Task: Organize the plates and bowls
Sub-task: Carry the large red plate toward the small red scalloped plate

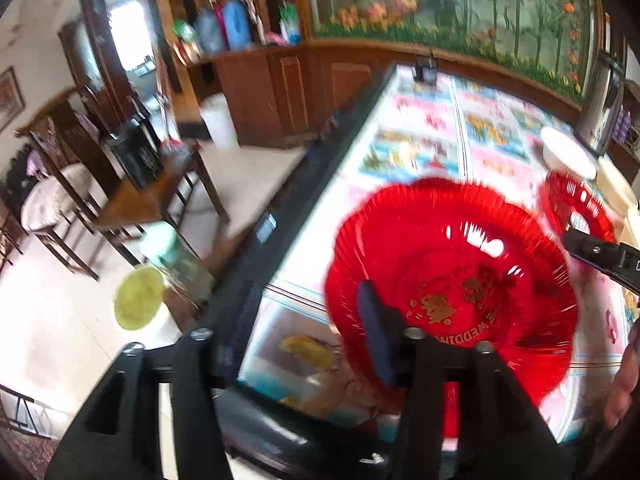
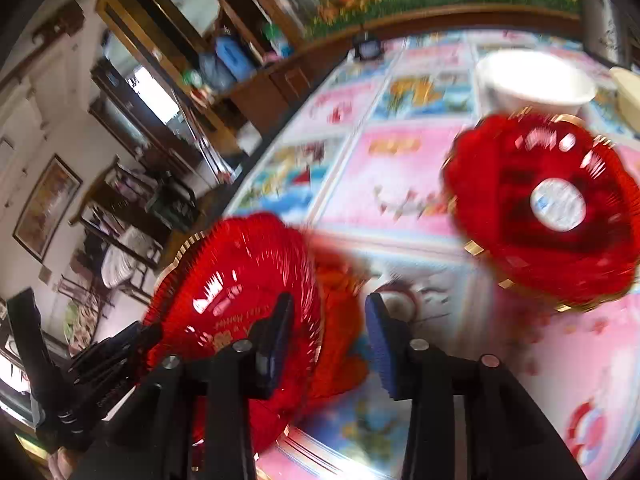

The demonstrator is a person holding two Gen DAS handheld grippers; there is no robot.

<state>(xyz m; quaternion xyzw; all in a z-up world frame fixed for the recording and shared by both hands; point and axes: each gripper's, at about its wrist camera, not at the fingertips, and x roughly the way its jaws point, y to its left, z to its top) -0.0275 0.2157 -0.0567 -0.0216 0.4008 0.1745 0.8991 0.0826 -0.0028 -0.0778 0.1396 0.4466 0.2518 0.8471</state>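
Both tools, left and right, are seen open, holding nothing; the red plate is set near the bench edge.

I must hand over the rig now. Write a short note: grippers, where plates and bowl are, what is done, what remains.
Left gripper: open, holding nothing; near red plate's rim beside one finger.
Right gripper: open, empty.
Near red plate: on the freezer lid, by its front edge.
Second red plate: further along the lid, label in its middle.
White bowl: behind the second plate.
Done: both plates lie apart, released.
Left: probably stack the plates, then place the bowl.
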